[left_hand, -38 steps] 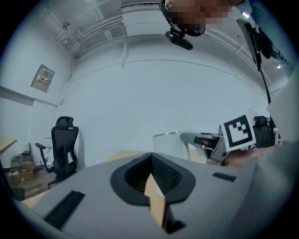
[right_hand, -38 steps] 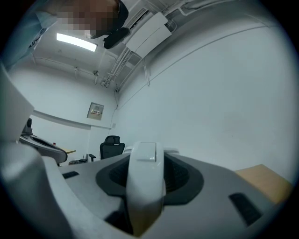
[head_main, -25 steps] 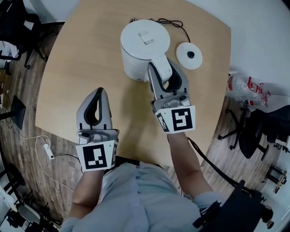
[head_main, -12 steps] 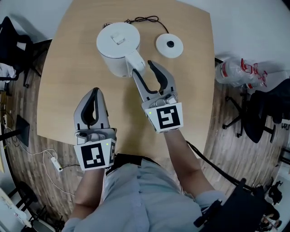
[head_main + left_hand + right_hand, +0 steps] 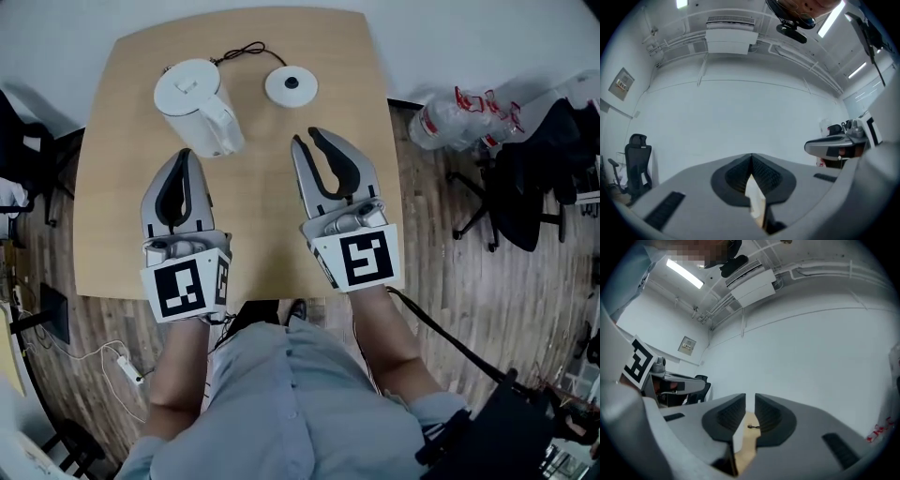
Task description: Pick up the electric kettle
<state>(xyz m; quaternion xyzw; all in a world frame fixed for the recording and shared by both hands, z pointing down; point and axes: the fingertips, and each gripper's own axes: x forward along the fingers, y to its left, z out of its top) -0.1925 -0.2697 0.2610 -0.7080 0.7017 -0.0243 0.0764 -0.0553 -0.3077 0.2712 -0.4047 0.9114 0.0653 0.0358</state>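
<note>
The white electric kettle (image 5: 190, 94) stands upright on the wooden table (image 5: 262, 220) at the far left, its handle (image 5: 225, 131) pointing toward me and to the right. Its round base (image 5: 291, 85) and black cord (image 5: 239, 52) lie beside it at the back. My left gripper (image 5: 184, 153) hovers just in front of the kettle with its tips together and nothing in them; the left gripper view (image 5: 751, 155) shows only the wall beyond. My right gripper (image 5: 307, 138) is off to the kettle's right, clear of it. Its jaws are closing with a narrow gap (image 5: 750, 395) and nothing between them.
A clear plastic bag (image 5: 459, 117) lies on the floor right of the table, with a dark office chair (image 5: 520, 187) beside it. A power strip and white cable (image 5: 127, 366) lie on the wood floor at lower left.
The right gripper, whose jaws were around the kettle's handle, opened, drew back and has narrowed. Both grippers have pulled away from the kettle and risen. The kettle stays on the table.
</note>
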